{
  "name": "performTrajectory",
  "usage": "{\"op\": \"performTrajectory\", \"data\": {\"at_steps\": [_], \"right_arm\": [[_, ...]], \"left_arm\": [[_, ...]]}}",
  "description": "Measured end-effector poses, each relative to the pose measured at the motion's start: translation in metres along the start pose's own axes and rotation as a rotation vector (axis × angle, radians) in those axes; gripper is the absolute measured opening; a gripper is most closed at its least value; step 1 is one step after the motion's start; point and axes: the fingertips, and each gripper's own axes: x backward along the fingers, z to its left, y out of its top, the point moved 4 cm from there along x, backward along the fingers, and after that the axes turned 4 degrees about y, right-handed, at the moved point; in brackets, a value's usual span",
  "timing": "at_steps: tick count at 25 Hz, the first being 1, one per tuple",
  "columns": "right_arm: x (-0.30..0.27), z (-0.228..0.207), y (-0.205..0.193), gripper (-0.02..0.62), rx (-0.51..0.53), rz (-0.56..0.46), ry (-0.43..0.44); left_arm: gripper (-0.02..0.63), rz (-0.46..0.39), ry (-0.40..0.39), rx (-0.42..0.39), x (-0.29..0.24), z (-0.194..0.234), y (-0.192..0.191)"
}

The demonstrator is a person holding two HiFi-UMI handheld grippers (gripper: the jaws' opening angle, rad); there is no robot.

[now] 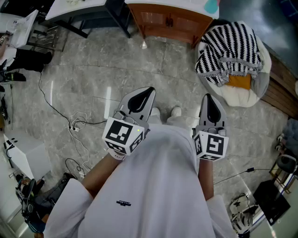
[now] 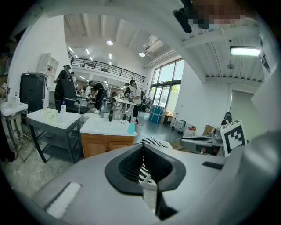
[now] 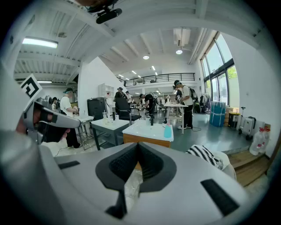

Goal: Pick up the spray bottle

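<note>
The spray bottle [image 3: 167, 130] is a light blue bottle standing on the white top of a wooden cabinet [image 3: 147, 139] across the room. It also shows in the left gripper view as the bottle [image 2: 131, 127], and in the head view as a teal shape [image 1: 212, 5] at the top edge. My left gripper [image 1: 149, 90] and right gripper [image 1: 208, 97] are held side by side in front of my body over the floor, far from the bottle. Both point slightly down toward the cabinet. The left gripper [image 2: 143, 145] and the right gripper [image 3: 138, 144] are shut, with nothing between the jaws.
A beanbag with a black-and-white striped blanket [image 1: 230, 46] lies right of the cabinet [image 1: 167, 21]. Cables [image 1: 77, 125] trail over the stone floor at the left. A grey table [image 2: 52, 121] stands left of the cabinet. Several people work at benches in the background.
</note>
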Motion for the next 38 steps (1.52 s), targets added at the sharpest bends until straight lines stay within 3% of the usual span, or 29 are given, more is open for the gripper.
{"op": "performTrajectory", "data": {"at_steps": [6, 16, 27, 38], "right_arm": [[0.041, -0.025, 0.004, 0.005, 0.033, 0.001, -0.005], [0.065, -0.048, 0.012, 0.006, -0.040, -0.091, 0.068], [0.079, -0.095, 0.020, 0.005, -0.028, -0.120, 0.086], [0.054, -0.121, 0.036, 0.006, -0.024, -0.147, 0.111]], "left_arm": [[0.006, -0.030, -0.010, -0.016, 0.009, -0.048, 0.008], [0.006, -0.039, -0.020, -0.029, -0.001, -0.090, 0.009], [0.006, -0.058, -0.005, -0.025, -0.035, -0.128, 0.014], [0.006, -0.057, 0.027, -0.010, -0.069, -0.124, 0.027]]}}
